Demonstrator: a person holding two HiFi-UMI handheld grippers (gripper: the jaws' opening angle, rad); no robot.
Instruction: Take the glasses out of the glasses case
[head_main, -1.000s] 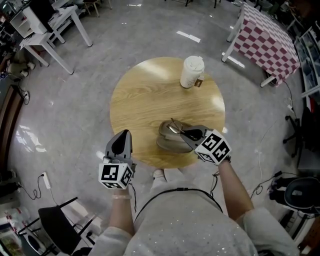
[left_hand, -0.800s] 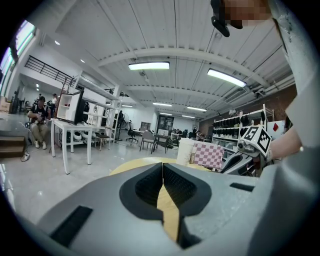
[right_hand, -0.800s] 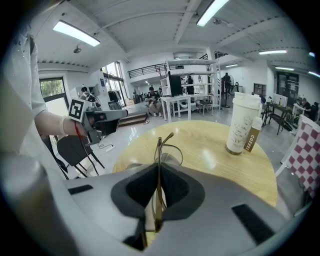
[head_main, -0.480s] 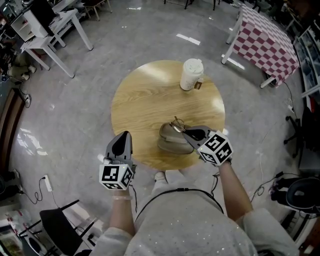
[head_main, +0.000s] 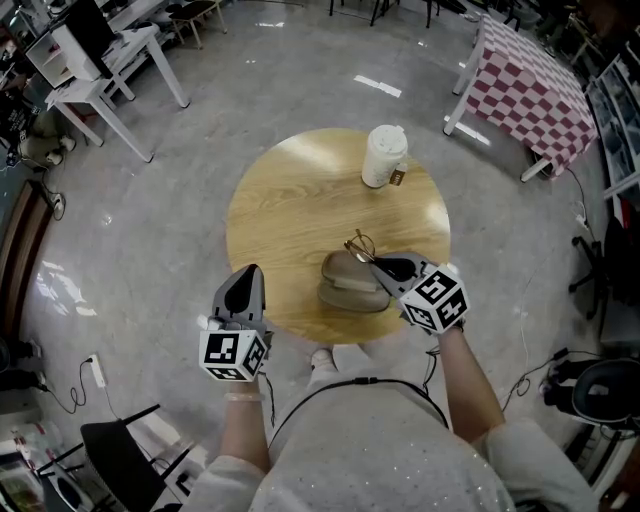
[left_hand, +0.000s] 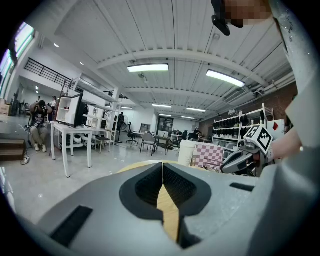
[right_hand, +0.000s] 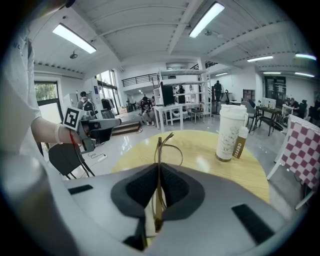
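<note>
Right gripper has risen slightly since a second ago. The glasses, then low against the glasses case, now stand higher, over its far right edge.

Glasses: thin gold wire frame with rounded rims. In the right gripper view the frame is edge-on and runs straight up between the dark ribbed pads. The jaws are closed on it, pinching the metal. I cannot tell whether the frame still touches the case.

Case: taupe clamshell with a smooth matte finish and two rounded halves, lying hinged open on the near part of the table. Its interior cannot be made out.

Table: round top in a light wood-grain finish, glossy under the ceiling lights.

Cup: white, tapered and lidded, with a faint pale print, standing at the far right of the table. A slim brown sachet leans against it, marked "COFFEE" in light lettering.

Left gripper: grey shell held off the near left edge of the table, well apart from the case. Its jaws are together with nothing between them.

Background: a red-and-white checked cloth covers a separate table.
</note>
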